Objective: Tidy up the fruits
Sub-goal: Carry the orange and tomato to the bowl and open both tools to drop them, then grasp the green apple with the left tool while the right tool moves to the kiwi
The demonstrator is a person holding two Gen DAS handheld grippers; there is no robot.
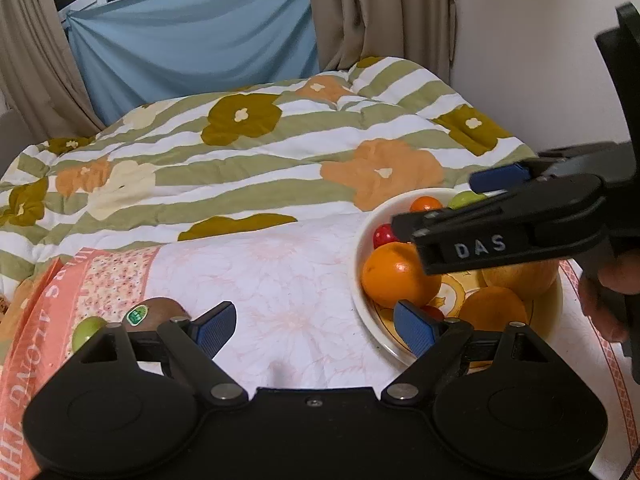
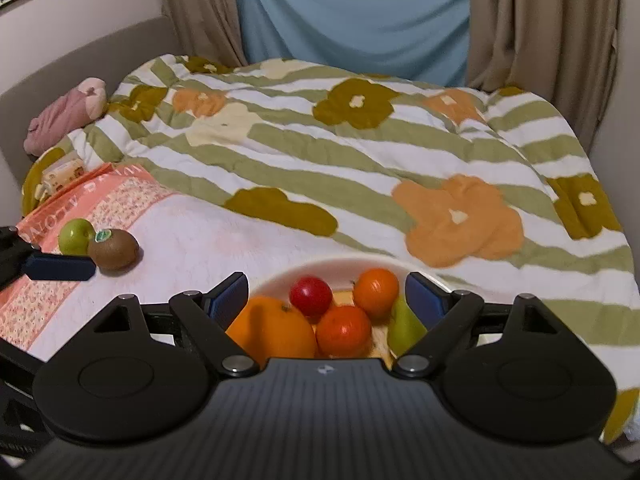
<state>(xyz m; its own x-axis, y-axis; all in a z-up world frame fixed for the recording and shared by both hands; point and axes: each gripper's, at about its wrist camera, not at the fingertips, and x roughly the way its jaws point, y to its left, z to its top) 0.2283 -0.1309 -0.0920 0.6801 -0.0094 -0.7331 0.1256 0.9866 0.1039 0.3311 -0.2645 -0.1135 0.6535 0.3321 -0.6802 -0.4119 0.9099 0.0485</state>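
Observation:
A white bowl (image 1: 362,240) on the pink cloth holds oranges (image 1: 400,274), a red fruit (image 1: 383,234) and a green one. It also shows in the right wrist view (image 2: 340,266), with an orange (image 2: 272,332), red fruits (image 2: 311,295) and a green pear (image 2: 404,328). A brown kiwi (image 2: 113,255) and a green apple (image 2: 76,236) lie left of the bowl, also in the left wrist view (image 1: 150,314). My left gripper (image 1: 316,330) is open and empty between kiwi and bowl. My right gripper (image 2: 326,298) is open and empty just above the bowl.
A striped flowered quilt (image 2: 360,168) covers the bed behind the pink cloth (image 1: 260,280). A pink plush toy (image 2: 64,116) and a small carton (image 2: 64,172) lie at the far left. Curtains (image 2: 540,20) and a wall stand behind.

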